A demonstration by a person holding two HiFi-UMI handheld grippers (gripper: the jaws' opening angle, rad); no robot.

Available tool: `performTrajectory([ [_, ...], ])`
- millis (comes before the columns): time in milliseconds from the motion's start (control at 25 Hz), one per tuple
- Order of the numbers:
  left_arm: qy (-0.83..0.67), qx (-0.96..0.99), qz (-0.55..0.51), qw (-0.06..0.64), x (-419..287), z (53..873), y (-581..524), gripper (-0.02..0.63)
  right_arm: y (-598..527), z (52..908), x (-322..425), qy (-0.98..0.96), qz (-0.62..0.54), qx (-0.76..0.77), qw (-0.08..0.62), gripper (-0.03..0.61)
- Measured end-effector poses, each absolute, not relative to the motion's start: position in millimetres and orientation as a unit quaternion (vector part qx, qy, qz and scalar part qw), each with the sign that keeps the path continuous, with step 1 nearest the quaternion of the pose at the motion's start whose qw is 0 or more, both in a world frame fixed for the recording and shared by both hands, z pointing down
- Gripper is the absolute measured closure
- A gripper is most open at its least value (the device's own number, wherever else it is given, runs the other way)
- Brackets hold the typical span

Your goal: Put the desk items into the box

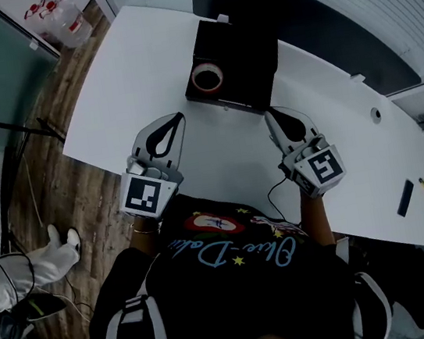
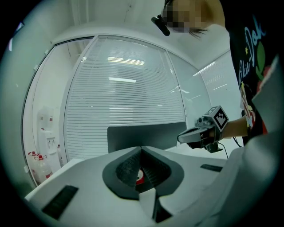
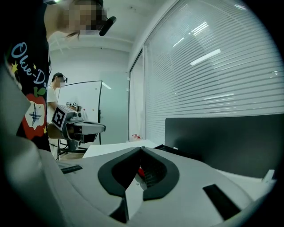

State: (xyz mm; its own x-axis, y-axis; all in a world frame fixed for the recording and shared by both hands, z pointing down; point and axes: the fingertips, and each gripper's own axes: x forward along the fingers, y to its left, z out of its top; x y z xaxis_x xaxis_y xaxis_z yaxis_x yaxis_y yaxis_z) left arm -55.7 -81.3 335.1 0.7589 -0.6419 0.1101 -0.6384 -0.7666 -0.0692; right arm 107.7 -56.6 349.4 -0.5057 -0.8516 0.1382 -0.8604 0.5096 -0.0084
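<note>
Two hand-held grippers are pictured side by side over a white table (image 1: 134, 74), both pointed toward the black box (image 1: 248, 68) set at its far side. The left gripper (image 1: 179, 119) is shown with its jaws brought together at the tips and nothing gripped between them. In the left gripper view (image 2: 141, 150) only a sliver of red is glimpsed through the hollow behind the closed tips. The right gripper (image 1: 270, 116) is likewise closed and empty, as confirmed in the right gripper view (image 3: 141, 150). Its tips are placed just beside the box's near right corner, though contact cannot be judged. The left gripper's tips are held near the box's near left corner. A roll of red tape (image 1: 207, 78) is seen lying in the box, toward that near left corner. A small dark flat object (image 1: 406, 197) is left on the table well to the right, close to the near edge. Beyond the table's left edge, a wooden floor (image 1: 53, 165) is visible, where a second person in white clothing (image 1: 21, 268) is partly caught in the frame. White bottles with red caps (image 1: 63, 21) are stood at the far left.
</note>
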Motion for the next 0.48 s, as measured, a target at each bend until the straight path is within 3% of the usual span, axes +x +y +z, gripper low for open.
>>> performTrajectory([
  [480,0.316,-0.947,-0.059,0.023,-50,328,-75,0.617,-40,338,117,-0.848,0.027,0.526,0.056,0.578],
])
